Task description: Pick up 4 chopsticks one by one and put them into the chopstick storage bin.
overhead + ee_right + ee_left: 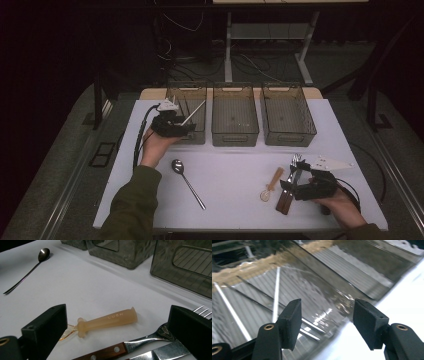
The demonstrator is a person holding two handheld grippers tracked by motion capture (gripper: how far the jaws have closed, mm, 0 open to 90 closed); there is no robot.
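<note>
1. The left gripper (186,126) is at the front edge of the left bin (197,138), in the upper left of the high view. Its jaws are apart and nothing is between them
2. Thin sticks (276,293) lie inside that bin. 1 white stick (194,113) leans up against its side. It looks like the sticks go in this bin, so the gripper is there to drop things in
3. The right gripper (294,186) rests at the lower right of the high view. Its jaws are wide apart and hold nothing
4. Between those jaws lies a small tan spoon (107,321), flat on the white table (235,165). I think it is next to be picked up
5. A fork (150,336) and a knife (165,351) with wooden handles lie just beside the tan spoon. They are close, so the jaws could bump them
6. A long metal spoon (186,181) lies alone at the lower middle left
7. The middle bin (235,136) and the right bin (289,135) stand in a row, and both look empty
</note>
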